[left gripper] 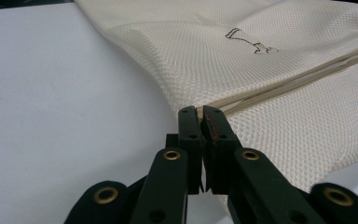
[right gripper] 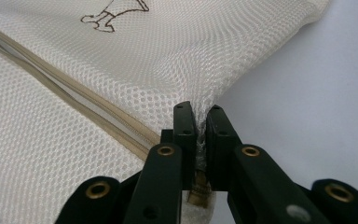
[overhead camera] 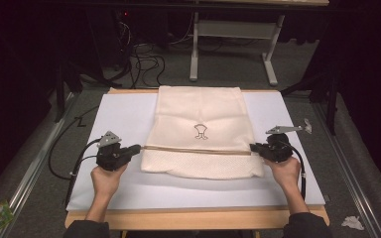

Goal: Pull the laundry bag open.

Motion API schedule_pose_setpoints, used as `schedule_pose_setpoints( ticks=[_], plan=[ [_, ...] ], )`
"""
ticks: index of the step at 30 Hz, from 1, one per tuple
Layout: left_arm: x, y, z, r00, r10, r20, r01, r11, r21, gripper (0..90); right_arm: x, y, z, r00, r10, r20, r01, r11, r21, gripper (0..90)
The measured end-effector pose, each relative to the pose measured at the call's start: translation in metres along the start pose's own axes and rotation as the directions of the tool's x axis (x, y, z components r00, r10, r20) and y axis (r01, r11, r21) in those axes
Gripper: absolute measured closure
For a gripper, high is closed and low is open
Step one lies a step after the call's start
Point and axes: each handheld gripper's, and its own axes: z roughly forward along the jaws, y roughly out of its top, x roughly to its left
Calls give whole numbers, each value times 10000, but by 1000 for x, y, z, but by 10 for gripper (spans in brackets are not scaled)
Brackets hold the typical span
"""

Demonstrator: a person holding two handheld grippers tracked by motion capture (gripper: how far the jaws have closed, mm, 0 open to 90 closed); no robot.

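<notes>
Cream mesh forms the laundry bag (overhead camera: 199, 130), which lies flat on the white table sheet (overhead camera: 119, 116) between the two grippers, its zip line (overhead camera: 196, 149) running straight from one to the other. Left gripper (overhead camera: 138, 148) pinches the bag's edge at the near end of the zip, and right gripper (overhead camera: 253, 147) pinches the opposite edge likewise. Whether anything is inside the bag cannot be told.

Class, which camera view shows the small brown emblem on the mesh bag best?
The high view: the emblem sits whole and upright at the mesh bag's centre. The left gripper view shows it small and slanted; the right gripper view cuts it off at the top edge.
</notes>
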Motion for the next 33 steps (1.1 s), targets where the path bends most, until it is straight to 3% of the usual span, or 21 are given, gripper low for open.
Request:
schedule_pose_setpoints(
  ticks=[7,20,28,33],
  plan=[
    [-1,-1,-1,9999,49,99,-50,10000,47,870,-2,-6,3,9996,216,-166,-215,9998,38,855],
    [-2,-9,-1,9999,28,102,-30,9997,260,869,0,-11,7,9998,144,-147,-141,9996,241,851],
    [-1,-17,2,9995,-262,167,258,9993,276,868,2,-16,11,9998,119,-130,-114,9991,415,850],
    [-1,-19,3,9998,-153,128,148,9991,394,867,2,-19,13,9997,187,-162,-179,9987,467,847]
  ],
)
